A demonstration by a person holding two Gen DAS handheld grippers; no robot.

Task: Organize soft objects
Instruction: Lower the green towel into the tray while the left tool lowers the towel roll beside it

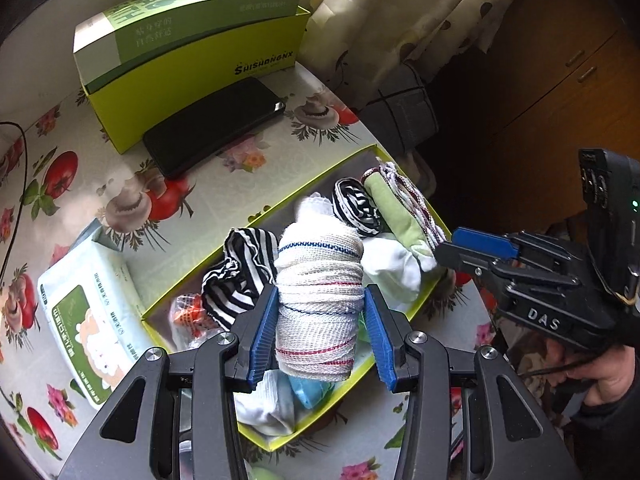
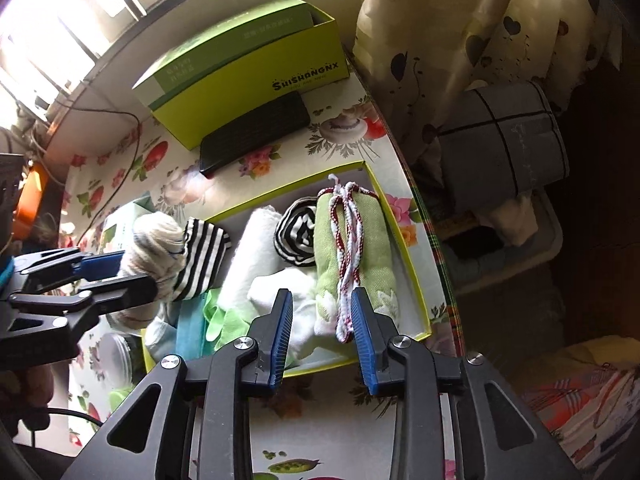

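My left gripper (image 1: 320, 332) is shut on a rolled white woven cloth (image 1: 318, 296) with red and blue lines, held above the shallow yellow-green tray (image 1: 256, 216). The roll also shows in the right wrist view (image 2: 154, 248). The tray holds a striped black-and-white cloth (image 1: 240, 276), a second striped roll (image 1: 354, 204), a green towel roll (image 2: 352, 248) with a red-and-white cord (image 2: 346, 280) on it, and white cloths (image 2: 256, 256). My right gripper (image 2: 320, 336) is open and empty at the tray's near edge, above the green roll's end.
A yellow-green box (image 1: 192, 68) stands at the back with a black phone (image 1: 212, 124) before it. A wipes pack (image 1: 88, 316) lies left of the tray. The table edge (image 2: 436, 240) runs right of the tray; a grey bag (image 2: 508, 140) sits beyond.
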